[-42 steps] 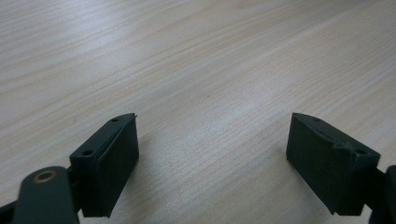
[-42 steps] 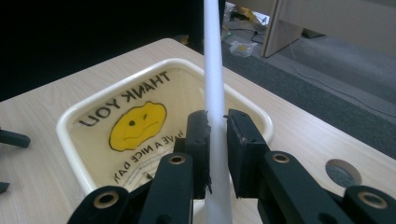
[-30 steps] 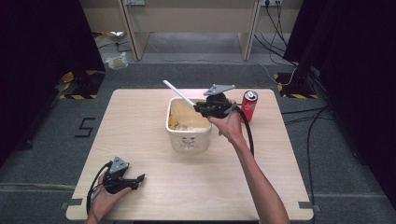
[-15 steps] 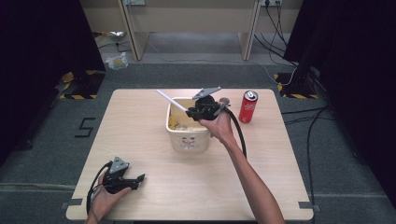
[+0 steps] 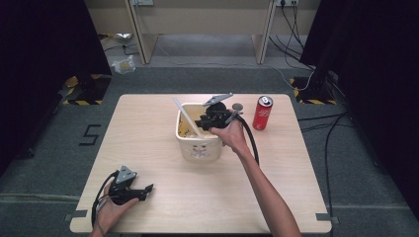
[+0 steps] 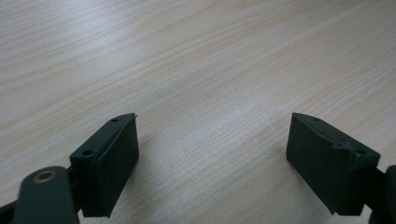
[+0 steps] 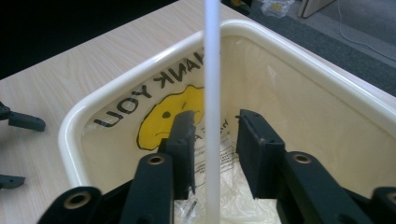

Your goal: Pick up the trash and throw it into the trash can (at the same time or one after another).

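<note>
Over the cream plastic bin (image 5: 197, 143) near the middle of the wooden table (image 5: 296, 168), the right gripper (image 5: 203, 122) points down into the opening. Its 2 jaws have just been opening, and the right gripper view shows them parted with a gap on either side of the thin white stick (image 7: 212, 107), which rises straight up between them. The pads do not press on it; the stick runs close to 1 jaw without a clear pinch. In the high view the stick (image 5: 187, 114) leans out of the bin toward the far left, its upper end above the rim. Inside the bin (image 7: 322, 79) lies a plastic bag (image 7: 184, 112) printed with a yellow smiley face and the words THANK YOU, crumpled against the wall and floor.

A red drinks can (image 5: 263, 112) stands upright just to the right of the bin, near the far edge of the table, apart from the right hand (image 5: 230, 137).

At the near left corner the left gripper (image 5: 144, 190) lies low on the table in the left hand (image 5: 112, 207). The left gripper view shows its 2 jaws spread wide over bare wood grain, with nothing between them.
</note>
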Demonstrator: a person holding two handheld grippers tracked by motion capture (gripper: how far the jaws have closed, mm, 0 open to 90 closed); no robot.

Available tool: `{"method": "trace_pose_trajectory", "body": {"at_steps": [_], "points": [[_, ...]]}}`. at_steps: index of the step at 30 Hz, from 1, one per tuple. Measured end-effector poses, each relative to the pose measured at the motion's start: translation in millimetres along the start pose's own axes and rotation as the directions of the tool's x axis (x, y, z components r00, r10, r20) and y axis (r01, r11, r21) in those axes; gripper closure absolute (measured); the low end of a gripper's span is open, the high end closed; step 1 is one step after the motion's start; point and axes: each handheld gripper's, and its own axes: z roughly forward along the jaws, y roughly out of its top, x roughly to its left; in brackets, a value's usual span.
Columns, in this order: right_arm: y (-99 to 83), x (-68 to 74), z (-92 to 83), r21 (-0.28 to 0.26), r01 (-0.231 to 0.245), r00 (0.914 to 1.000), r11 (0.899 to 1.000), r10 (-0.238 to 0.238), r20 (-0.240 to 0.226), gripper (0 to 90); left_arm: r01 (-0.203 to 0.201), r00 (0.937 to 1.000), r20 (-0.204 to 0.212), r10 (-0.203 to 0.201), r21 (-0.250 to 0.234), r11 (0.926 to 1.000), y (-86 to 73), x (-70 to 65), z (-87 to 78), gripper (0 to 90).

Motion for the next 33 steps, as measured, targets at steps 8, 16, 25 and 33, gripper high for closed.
{"method": "trace_pose_trajectory", "body": {"at_steps": [8, 16, 25, 33], "points": [[0.4, -7.5, -19.3, -0.054, -0.016, 0.999, 0.998, 0.019, 0.041, 46.3, 0.0, 1.0, 0.001, 0.0, 0.001, 1.0, 0.0, 0.0, -0.1, 16.1], [-2.3, -20.0, -44.9, -0.092, -0.041, 0.993, 0.995, 0.051, 0.106, 35.1, 0.0, 1.0, 0.001, 0.0, 0.001, 1.0, 0.0, 0.0, -0.1, 16.1], [-13.2, -42.0, -74.0, -0.144, -0.1, 0.9754, 0.984, 0.126, 0.181, 26.2, 0.0, 1.0, 0.0, 0.0, 0.0, 1.0, 0.0, 0.0, 0.0, 16.1], [-28.2, -57.6, -87.5, -0.154, -0.136, 0.9569, 0.979, 0.17, 0.235, 22.8, 0.0, 1.0, 0.0, 0.0, 0.001, 1.0, 0.1, 0.0, -0.1, 16.1]]}}
